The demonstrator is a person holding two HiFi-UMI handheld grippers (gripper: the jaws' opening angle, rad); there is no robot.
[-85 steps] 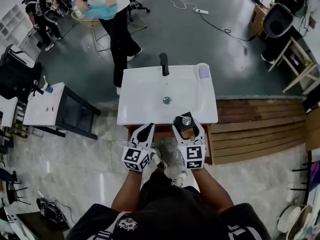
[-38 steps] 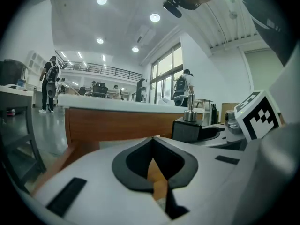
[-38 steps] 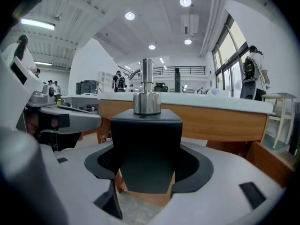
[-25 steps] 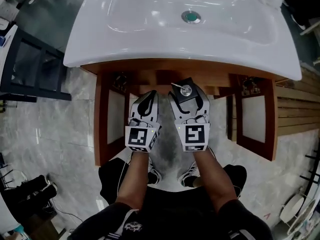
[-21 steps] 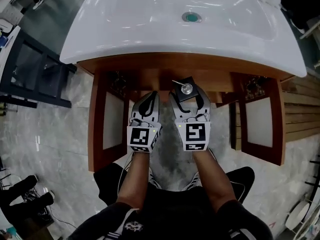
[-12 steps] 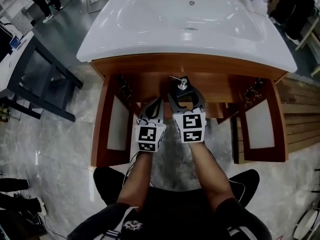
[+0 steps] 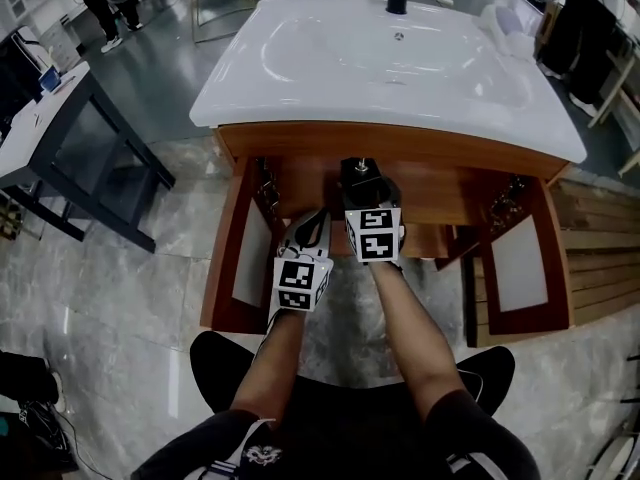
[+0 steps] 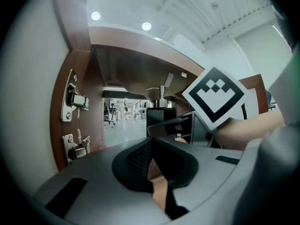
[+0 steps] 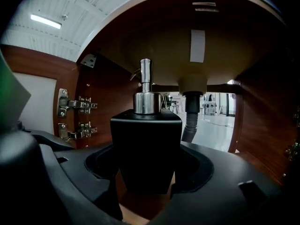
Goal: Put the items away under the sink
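Note:
A black soap dispenser [image 7: 358, 180] with a chrome pump [image 9: 146, 90] stands upright between the jaws of my right gripper [image 7: 362, 196], which is shut on its body [image 9: 146, 149]. It is held at the open front of the wooden cabinet [image 7: 300, 143] under the white sink [image 7: 390, 58]. My left gripper [image 7: 313, 226] is just left of it and slightly behind, its jaws shut with nothing in them [image 8: 152, 161]. The left gripper view shows the dispenser [image 8: 161, 112] ahead and to the right.
Both cabinet doors hang open, the left door [image 7: 243, 258] and the right door [image 7: 520, 268]. Metal hinges [image 9: 75, 107] sit on the left inner wall. A dark drain pipe [image 9: 190, 121] comes down behind the dispenser. A dark desk [image 7: 60, 138] stands left.
Both grippers have moved forward and down toward the cabinet opening. The right gripper, still holding the dispenser, has gone further in, under the sink's front edge.

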